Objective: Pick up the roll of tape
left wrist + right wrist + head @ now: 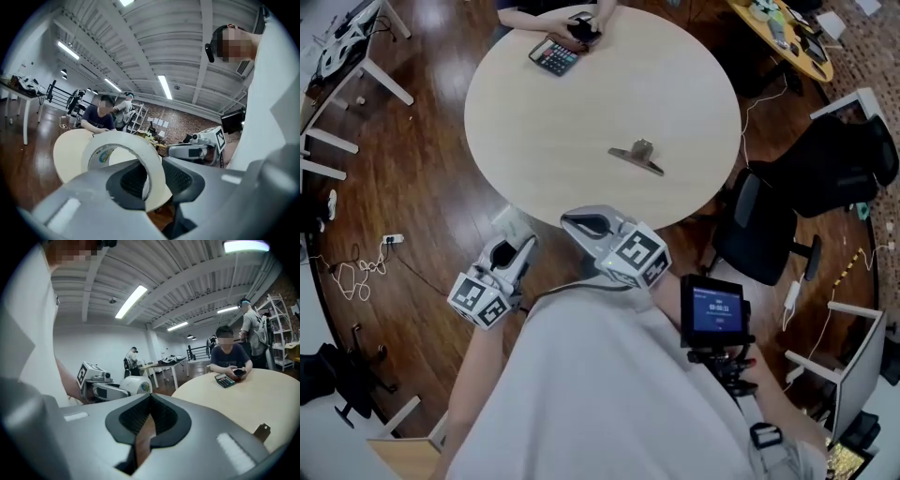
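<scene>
The left gripper (510, 246) sits at the lower left of the head view, its jaws clamped on the wall of the cream-white roll of tape (512, 223), which is off the table and just below its near edge. In the left gripper view the roll of tape (126, 139) stands in the centre as a tilted ring, one jaw inside it and the other outside (a printed label shows on its inner core). The right gripper (586, 225) lies in the middle of the head view, just beside the left; its own view shows the right gripper (150, 401) narrowed to touching tips, with nothing in them. On the round beige wooden table (581, 103) rest a silver metal clip (637, 155) and, at the top, a dark calculator (553, 56).
</scene>
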The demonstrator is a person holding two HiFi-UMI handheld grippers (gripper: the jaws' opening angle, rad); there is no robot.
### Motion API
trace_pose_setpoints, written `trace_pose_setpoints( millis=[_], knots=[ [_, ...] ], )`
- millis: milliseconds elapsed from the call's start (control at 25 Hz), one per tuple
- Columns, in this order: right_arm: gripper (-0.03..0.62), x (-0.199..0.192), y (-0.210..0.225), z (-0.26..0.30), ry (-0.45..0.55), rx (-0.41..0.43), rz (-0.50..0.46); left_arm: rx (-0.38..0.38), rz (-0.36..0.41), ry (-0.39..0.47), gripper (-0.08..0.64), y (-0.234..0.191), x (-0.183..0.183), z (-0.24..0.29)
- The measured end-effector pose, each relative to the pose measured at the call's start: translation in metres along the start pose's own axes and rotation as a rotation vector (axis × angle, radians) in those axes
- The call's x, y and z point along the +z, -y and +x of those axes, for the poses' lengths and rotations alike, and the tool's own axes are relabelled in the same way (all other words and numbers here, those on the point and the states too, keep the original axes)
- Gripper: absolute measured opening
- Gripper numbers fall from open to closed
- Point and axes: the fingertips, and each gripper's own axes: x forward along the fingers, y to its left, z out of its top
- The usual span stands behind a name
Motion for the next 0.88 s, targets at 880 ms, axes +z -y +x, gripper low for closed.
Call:
trace_pose_setpoints(
  millis=[880],
  knots=[
    [0.008,-0.023,-0.084,-0.047,0.004,0.05,-0.027,0.021,0.013,0.09,0.118,0.089,-0.032,-0.068]
  ],
)
